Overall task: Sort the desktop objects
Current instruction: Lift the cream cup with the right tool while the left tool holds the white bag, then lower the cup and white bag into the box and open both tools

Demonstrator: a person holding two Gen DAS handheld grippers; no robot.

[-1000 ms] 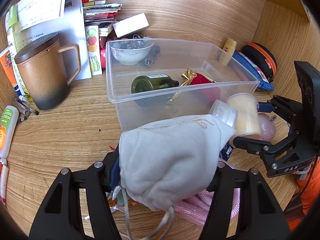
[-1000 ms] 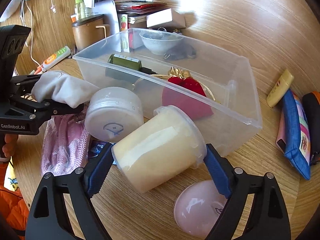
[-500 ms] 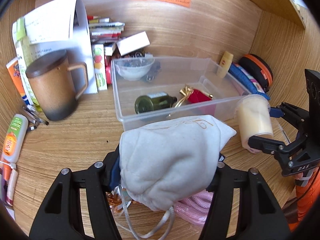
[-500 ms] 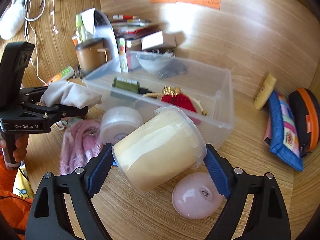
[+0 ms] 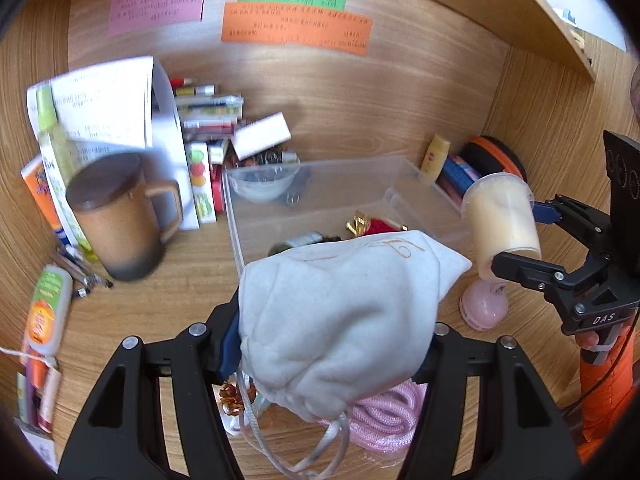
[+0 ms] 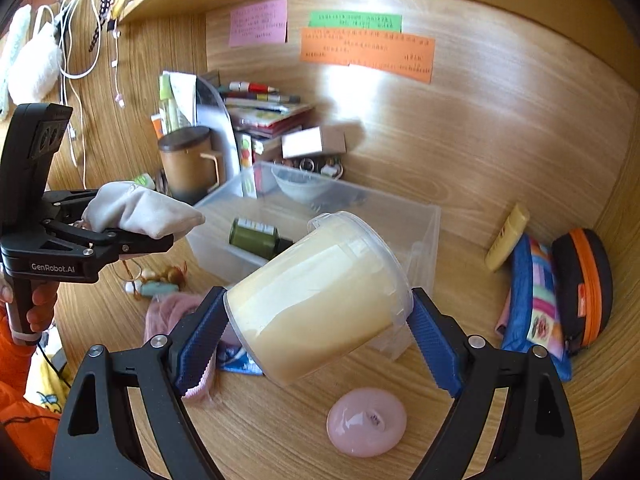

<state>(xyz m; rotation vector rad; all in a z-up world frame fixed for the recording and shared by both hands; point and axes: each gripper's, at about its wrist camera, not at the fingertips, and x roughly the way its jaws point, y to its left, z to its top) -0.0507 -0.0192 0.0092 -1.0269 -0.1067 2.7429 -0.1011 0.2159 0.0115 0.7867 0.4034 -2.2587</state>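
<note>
in the left wrist view the grey pouch (image 5: 344, 320) hides the fingertips of the left hand-held gripper (image 5: 332, 344) and most of the pink rope (image 5: 384, 420) on the counter (image 5: 168, 296). the notes on the back wall are too blurred to read. only the right wrist view shows the green bottle (image 6: 256, 236) clearly inside the clear bin (image 6: 416, 236). the left hand-held gripper is clamped on the pouch, held above the counter. the right hand-held gripper (image 6: 316, 336), spread wide, grips the cream tub (image 6: 320, 300), tilted, in front of the bin.
</note>
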